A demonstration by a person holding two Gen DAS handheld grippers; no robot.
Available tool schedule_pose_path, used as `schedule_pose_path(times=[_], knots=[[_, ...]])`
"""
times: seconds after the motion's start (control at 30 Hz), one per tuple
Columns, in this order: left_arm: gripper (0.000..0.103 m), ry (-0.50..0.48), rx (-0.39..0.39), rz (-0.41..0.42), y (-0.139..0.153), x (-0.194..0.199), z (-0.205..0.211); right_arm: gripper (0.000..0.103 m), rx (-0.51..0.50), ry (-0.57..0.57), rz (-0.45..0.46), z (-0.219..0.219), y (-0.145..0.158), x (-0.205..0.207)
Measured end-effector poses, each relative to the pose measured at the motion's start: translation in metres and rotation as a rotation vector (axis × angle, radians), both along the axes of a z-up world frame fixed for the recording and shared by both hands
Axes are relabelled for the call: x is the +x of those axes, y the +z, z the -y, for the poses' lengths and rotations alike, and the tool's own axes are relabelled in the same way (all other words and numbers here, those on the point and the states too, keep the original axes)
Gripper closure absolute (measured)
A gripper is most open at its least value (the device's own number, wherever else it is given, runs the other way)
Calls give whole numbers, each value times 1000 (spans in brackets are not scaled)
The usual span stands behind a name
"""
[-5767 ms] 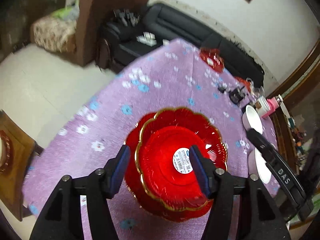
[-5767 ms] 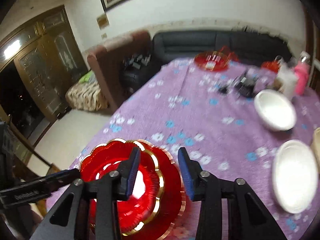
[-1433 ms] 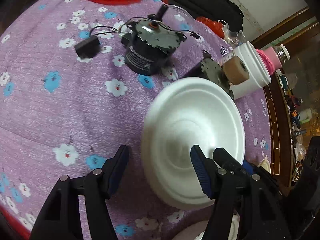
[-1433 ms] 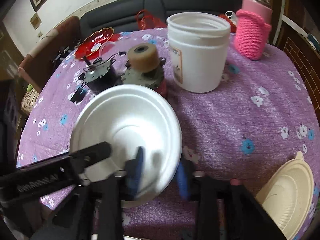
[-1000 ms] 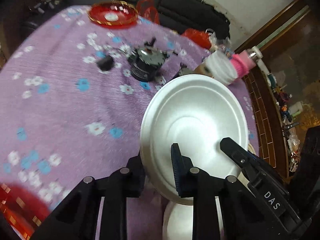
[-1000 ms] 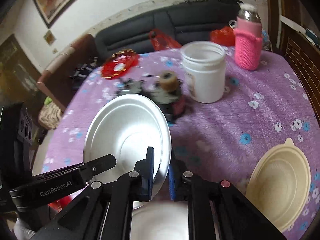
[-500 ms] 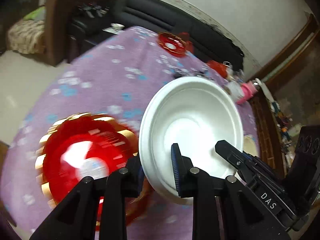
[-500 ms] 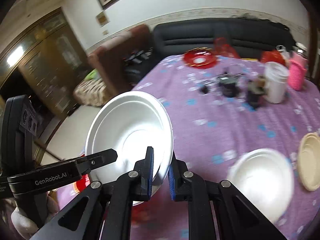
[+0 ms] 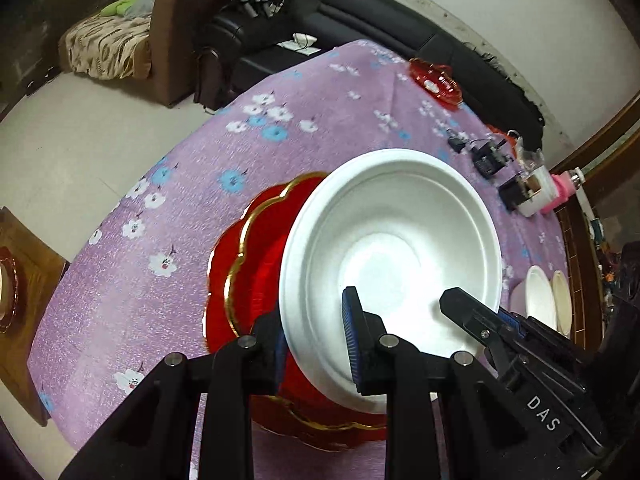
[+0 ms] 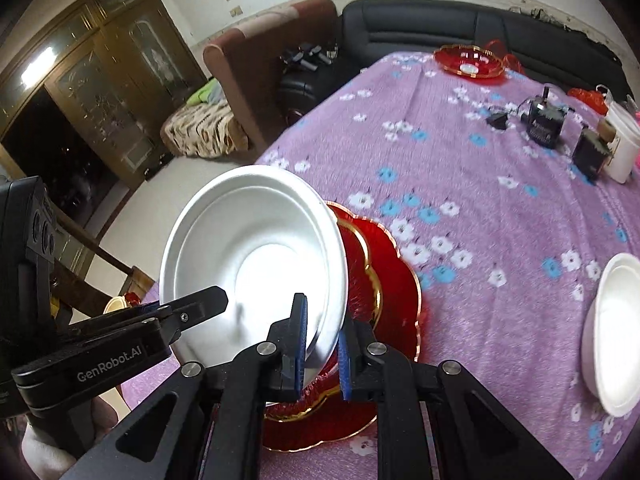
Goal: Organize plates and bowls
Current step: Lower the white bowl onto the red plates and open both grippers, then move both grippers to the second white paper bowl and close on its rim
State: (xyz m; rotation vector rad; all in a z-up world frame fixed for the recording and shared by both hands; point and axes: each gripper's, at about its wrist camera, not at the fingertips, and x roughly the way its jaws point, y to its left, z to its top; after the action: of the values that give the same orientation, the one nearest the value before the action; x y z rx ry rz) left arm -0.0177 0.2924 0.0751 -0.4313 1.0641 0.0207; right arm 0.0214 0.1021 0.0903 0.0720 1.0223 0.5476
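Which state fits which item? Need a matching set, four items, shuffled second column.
Items:
1. white foam bowl
2. stacked red plates
3. lone red plate
4. white tub

States:
A. far end of the table, near the sofa
B. pinched at its rim by both hand-held grippers, left and right
C. beside the small motors
D. lying under the raised bowl

Pairs: 1-B, 2-D, 3-A, 4-C

Both wrist cameras look steeply down along their own fingers, close over the near table point(image 9: 120, 288) edge. Each faces the far sofa point(image 10: 440, 28) (left view from left), sharing the white bowl point(image 9: 392, 256) and red plates point(image 10: 384, 276).
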Motion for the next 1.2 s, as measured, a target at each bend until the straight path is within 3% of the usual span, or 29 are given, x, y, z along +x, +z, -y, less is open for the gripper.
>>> schedule_pose_path(times=[0.07,0.2,0.3,0.37,0.43,0.57,0.7,0.83,0.97,1.1,1.2], knots=[[77,7,26,5,-1,-2,-1,88,-1,-3,-19,-1,-6,2],[49,18,48,57,8,-7,-2,87,16,-18,-47,-2,-13,3],[44,18,63,103,17,-13,-1,78,36,-33,-49,-1,-14,2],[42,19,64,130,23,-19,0,64,44,-39,-17,1,-10,0],[40,29,60,160,29,-27,1,57,53,-46,14,4,-5,-3],[30,53,85,216,42,-42,8,56,84,-64,55,14,6,-11],[15,82,216,328,62,-66,30,55,129,-103,110,38,18,-27],[13,45,272,465,79,-89,65,49,137,-169,200,68,27,-48],[13,44,324,515,78,-100,102,43,107,-260,298,103,30,-70],[14,-71,299,480,66,-93,140,38,38,-355,393,137,30,-86],[14,-151,295,436,58,-87,164,18,3,-461,495,174,34,-95]])
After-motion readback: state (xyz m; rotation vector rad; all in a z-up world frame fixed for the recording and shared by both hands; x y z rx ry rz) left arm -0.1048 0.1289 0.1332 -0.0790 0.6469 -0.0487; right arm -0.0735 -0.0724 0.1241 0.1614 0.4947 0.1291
